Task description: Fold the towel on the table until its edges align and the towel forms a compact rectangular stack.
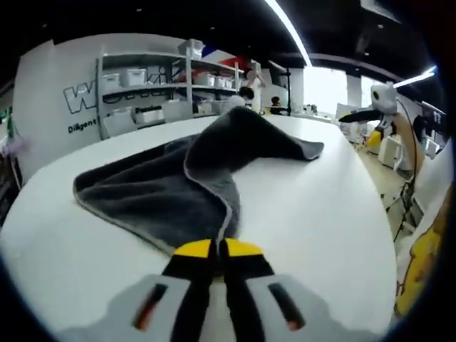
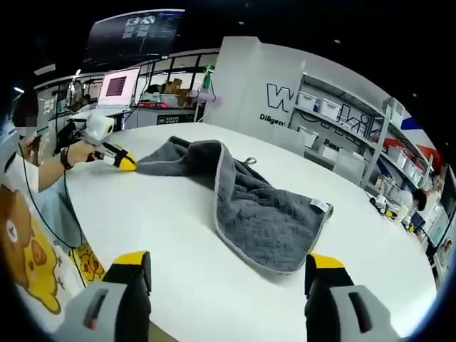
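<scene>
one grey towel [image 2: 256, 206] lies on a white table [image 2: 178, 235] near shelves [image 1: 153, 89].

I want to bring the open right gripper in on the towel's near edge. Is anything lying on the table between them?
Nothing visible does. Between the right gripper and the gray towel lies only bare white table. The left gripper sits at the towel's far corner, off that path.
</scene>
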### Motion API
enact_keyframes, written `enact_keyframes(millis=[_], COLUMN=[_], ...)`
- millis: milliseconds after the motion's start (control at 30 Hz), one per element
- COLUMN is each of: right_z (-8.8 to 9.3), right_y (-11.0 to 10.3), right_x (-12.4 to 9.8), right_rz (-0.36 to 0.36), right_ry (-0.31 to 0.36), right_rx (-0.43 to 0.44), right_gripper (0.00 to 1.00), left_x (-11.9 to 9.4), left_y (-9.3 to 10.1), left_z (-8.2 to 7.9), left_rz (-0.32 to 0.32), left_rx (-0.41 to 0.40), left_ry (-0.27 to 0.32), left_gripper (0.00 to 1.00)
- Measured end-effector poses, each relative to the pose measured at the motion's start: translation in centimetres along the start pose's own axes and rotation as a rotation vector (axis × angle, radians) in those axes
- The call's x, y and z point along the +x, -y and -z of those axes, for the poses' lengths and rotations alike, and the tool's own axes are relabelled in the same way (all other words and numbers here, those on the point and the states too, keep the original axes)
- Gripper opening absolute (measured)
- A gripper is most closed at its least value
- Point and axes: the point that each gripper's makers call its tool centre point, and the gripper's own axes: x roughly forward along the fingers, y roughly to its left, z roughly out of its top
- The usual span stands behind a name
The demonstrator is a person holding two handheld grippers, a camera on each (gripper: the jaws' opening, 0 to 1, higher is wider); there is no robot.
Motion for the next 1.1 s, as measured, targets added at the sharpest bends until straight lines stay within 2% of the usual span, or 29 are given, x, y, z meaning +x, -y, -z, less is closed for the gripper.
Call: enact_keyframes(millis=[233,333,767,1100], right_z=[-0.1,-0.1,-0.6,-0.6], right_y=[0.0,0.0,-0.8,-0.7], right_x=[0.0,0.2,1.1,1.5], right_rz=[0.0,0.0,-0.025,-0.025], right_ry=[0.0,0.0,0.003,0.002], right_rx=[-0.002,-0.001,-0.011,-0.005], right_gripper=[0.93,0.93,0.93,0.93], left_x=[-2.3,-3.4,-7.8,-11.0], left_y=[-1.5,-2.9,-6.7,-8.8], left_z=[1.0,1.7,4.1,5.6], left_rz=[-0.039,-0.072,-0.173,-0.223], left_rx=[0.008,0.004,-0.055,-0.095], left_ry=[-0.018,-0.024,-0.035,-0.029], left_gripper=[0.04,0.04,0.04,0.04])
